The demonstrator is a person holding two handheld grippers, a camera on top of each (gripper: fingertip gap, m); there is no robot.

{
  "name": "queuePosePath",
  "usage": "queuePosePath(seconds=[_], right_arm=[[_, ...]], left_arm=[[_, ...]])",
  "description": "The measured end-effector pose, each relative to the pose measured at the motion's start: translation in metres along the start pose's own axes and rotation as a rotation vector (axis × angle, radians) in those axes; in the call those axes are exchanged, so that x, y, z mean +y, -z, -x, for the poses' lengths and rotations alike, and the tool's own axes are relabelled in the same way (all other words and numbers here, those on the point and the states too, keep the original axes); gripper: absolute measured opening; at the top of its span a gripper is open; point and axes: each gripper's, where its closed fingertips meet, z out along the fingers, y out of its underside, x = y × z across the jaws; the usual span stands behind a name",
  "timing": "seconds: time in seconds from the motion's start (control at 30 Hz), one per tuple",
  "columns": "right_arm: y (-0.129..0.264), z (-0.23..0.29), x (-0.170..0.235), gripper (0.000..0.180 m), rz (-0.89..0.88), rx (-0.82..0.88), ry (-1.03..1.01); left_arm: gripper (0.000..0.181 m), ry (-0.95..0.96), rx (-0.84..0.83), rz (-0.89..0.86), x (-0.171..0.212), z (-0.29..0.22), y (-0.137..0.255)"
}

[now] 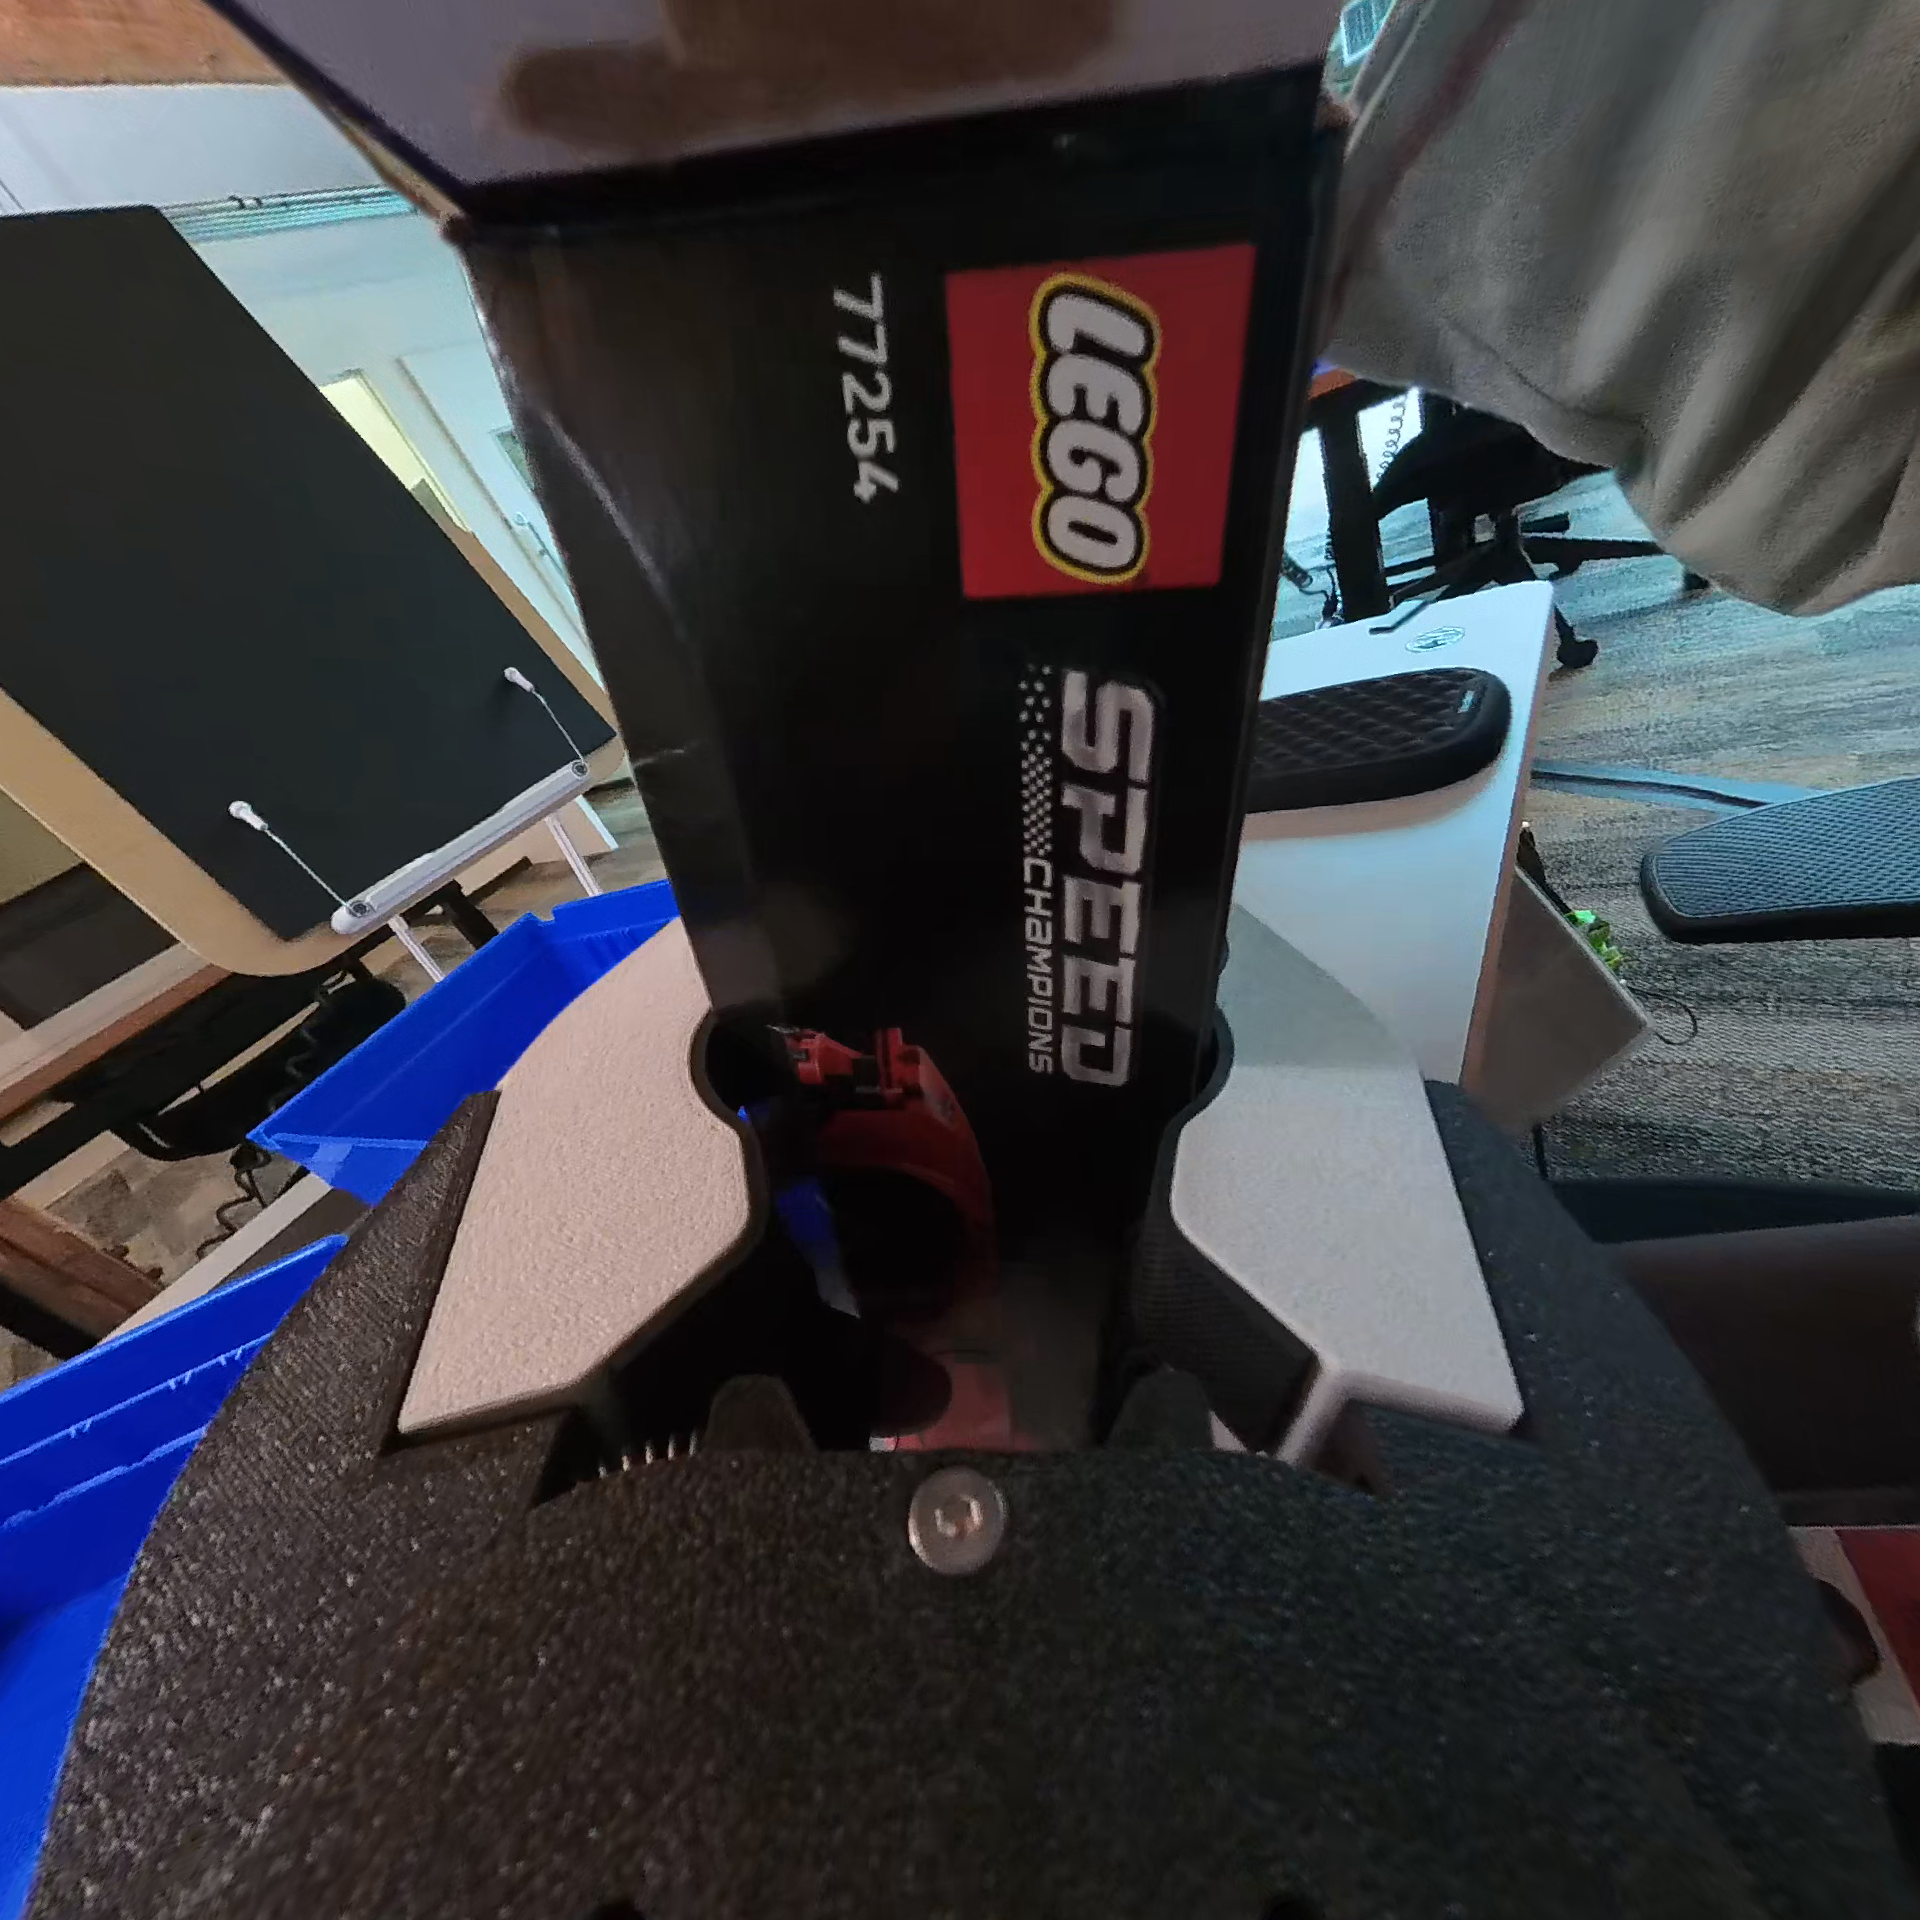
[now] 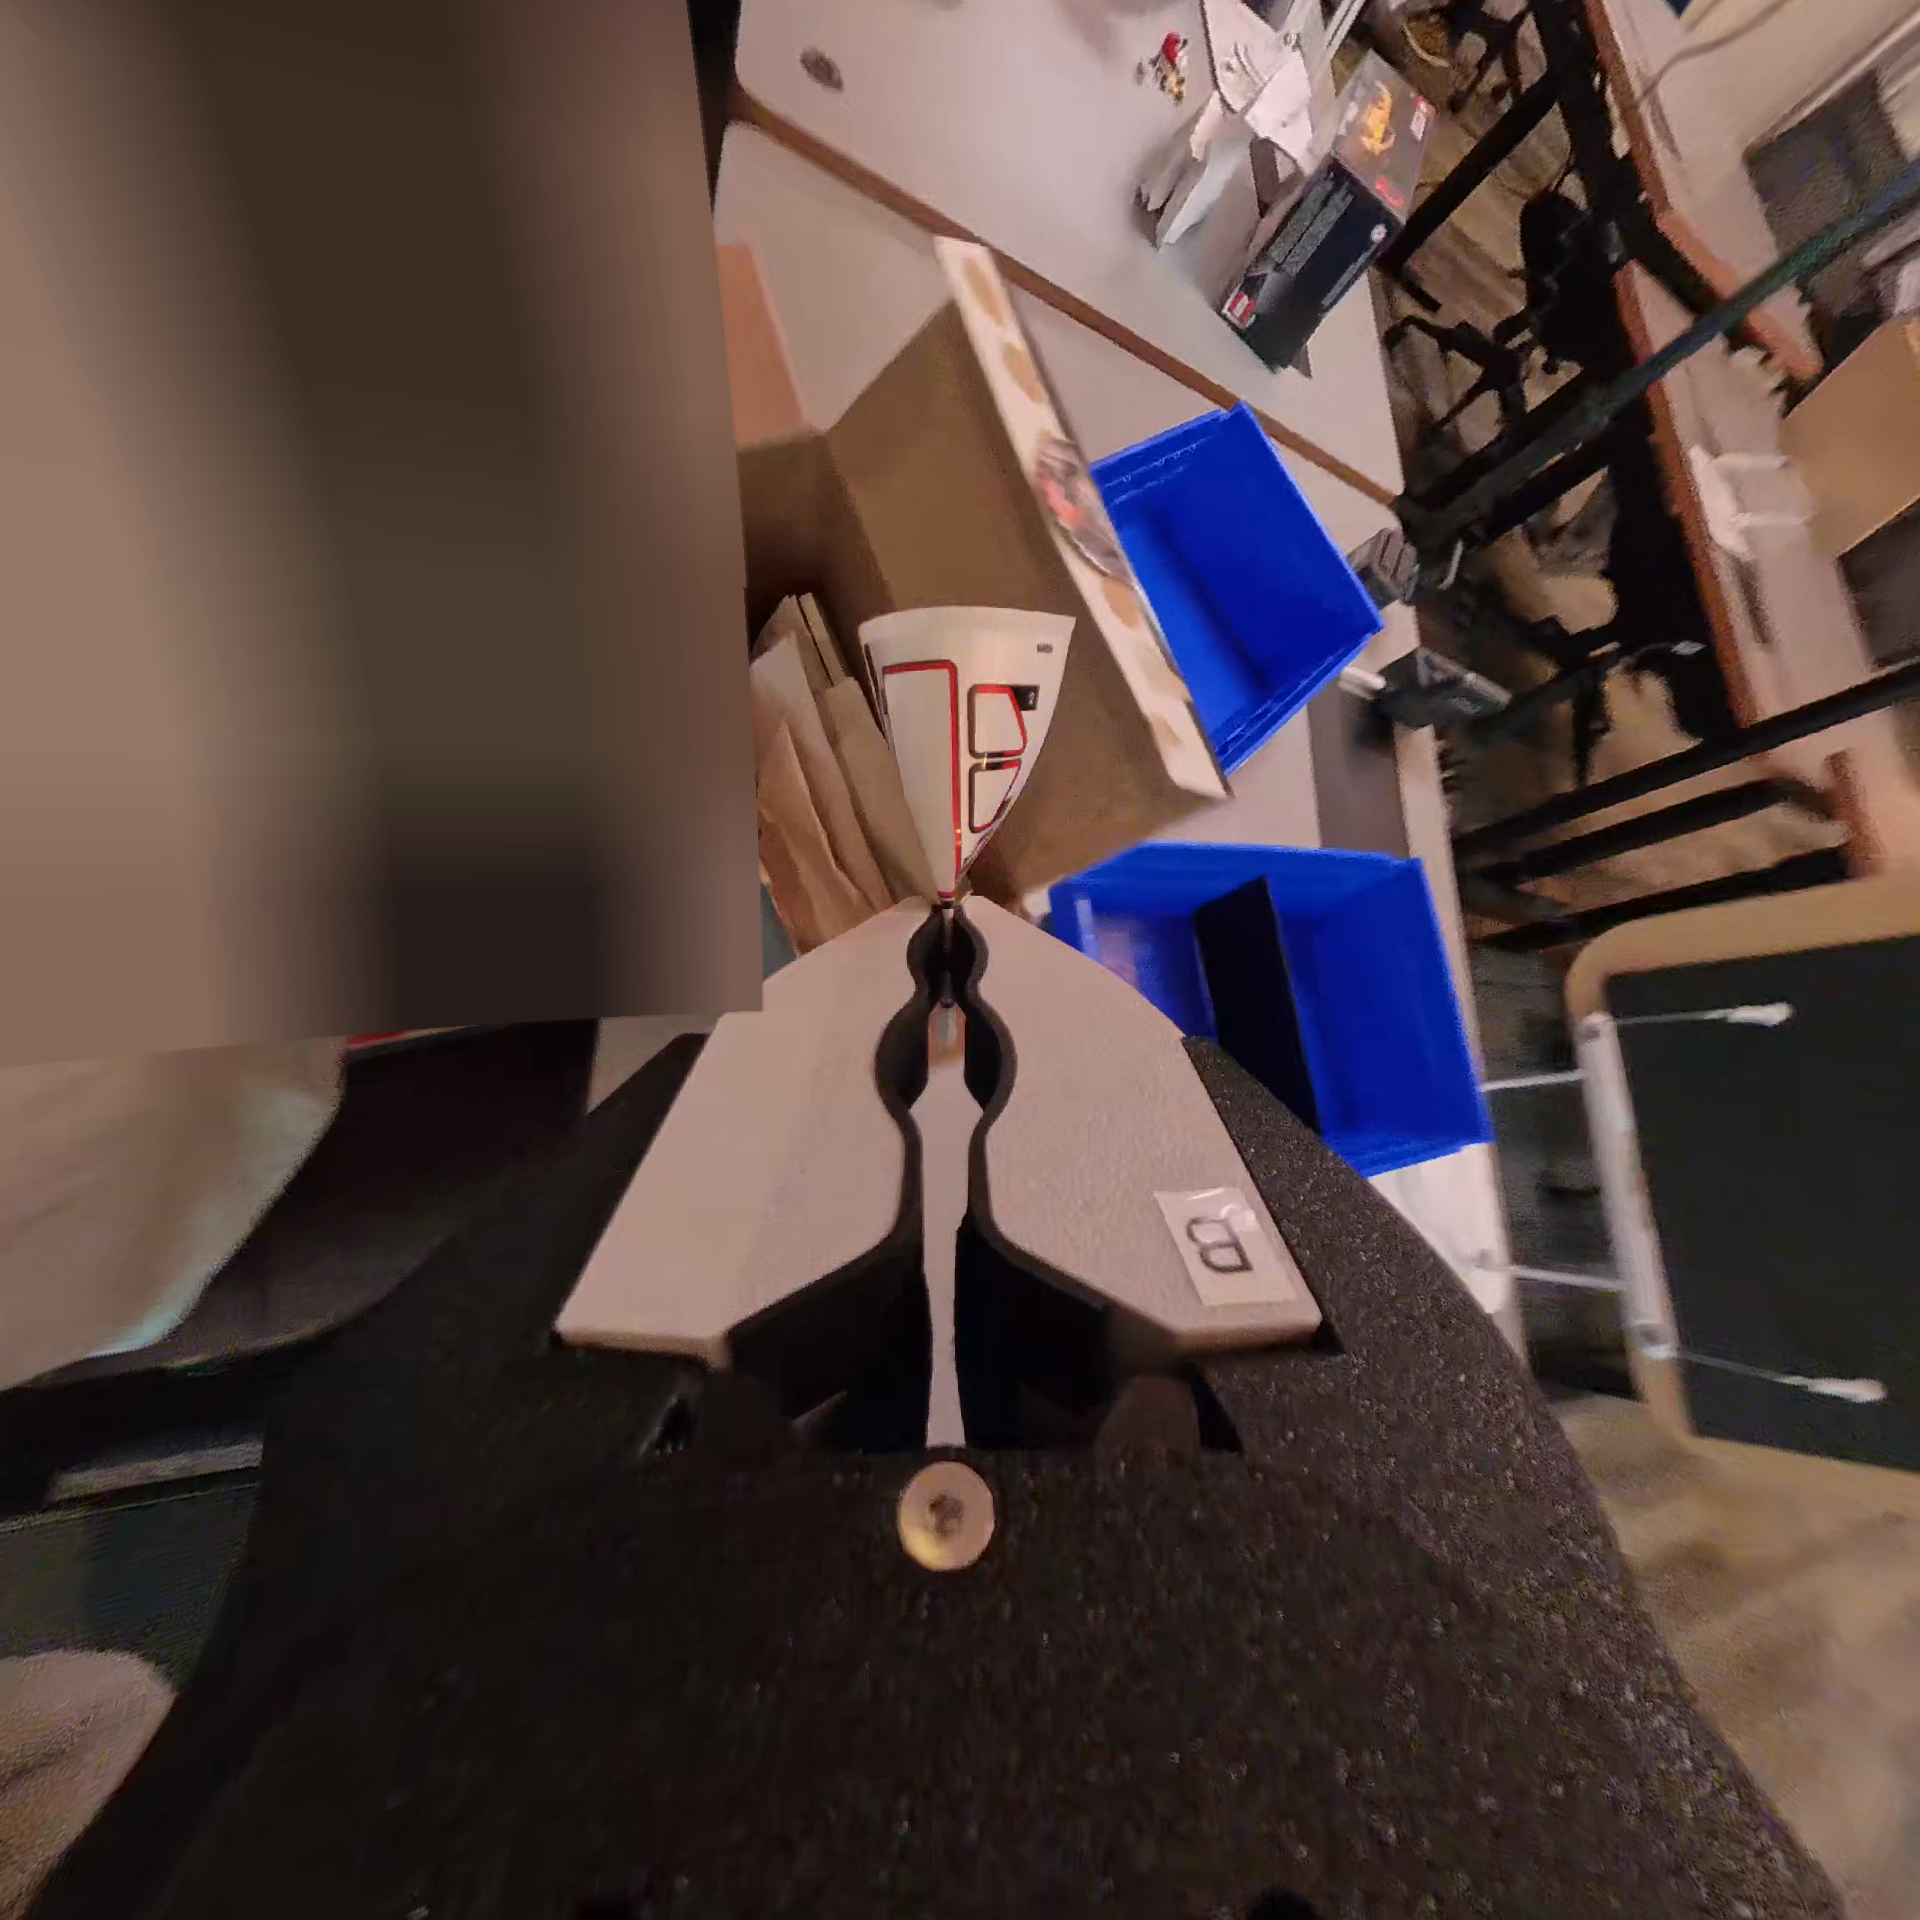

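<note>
Left wrist view, tool [image 1: 961,1049] gripping glossy box [image 1: 894,623]

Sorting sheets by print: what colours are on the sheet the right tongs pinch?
White sheet with red-and-black outlines; right wrist view.

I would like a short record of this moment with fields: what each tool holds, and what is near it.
left tool: shut on the black box, gripping its narrow printed side
black box: upright between the fingers, red logo patch on it
near left tool: blue bins at the left, a pale sleeve at the upper right
right tool: shut on the white sheet
white sheet: thin, curled, with red and black outlines
near right tool: brown paper bags, open cardboard box, two blue bins
</note>
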Motion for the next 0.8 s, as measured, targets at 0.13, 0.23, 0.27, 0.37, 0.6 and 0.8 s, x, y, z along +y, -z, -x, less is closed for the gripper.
queuePosePath(seconds=[0.13,0.23,0.27,0.37,0.6,0.8], right_arm=[[-0.037,0.017,-0.014,0.001,0.063,0.021,0.244],[-0.058,0.015,-0.015,0.002,0.151,0.043,0.437],[-0.064,0.014,-0.015,0.002,0.181,0.05,0.514],[-0.076,0.007,-0.014,0.001,0.272,0.088,0.764],[-0.079,-0.021,-0.022,0.001,0.528,0.147,1.38],[-0.092,-0.034,-0.018,0.0,0.708,0.025,1.584]], left_arm=[[0.083,0.013,0.018,0.02,0.002,0.003,0.0],[0.083,0.024,0.042,0.025,0.004,0.006,0.0],[0.087,0.03,0.055,0.024,0.005,0.007,0.0],[0.083,0.059,0.102,0.027,0.007,0.012,0.0],[0.083,0.148,0.162,0.046,0.014,0.028,-0.004],[0.083,0.19,0.171,0.035,0.016,0.034,-0.007]])
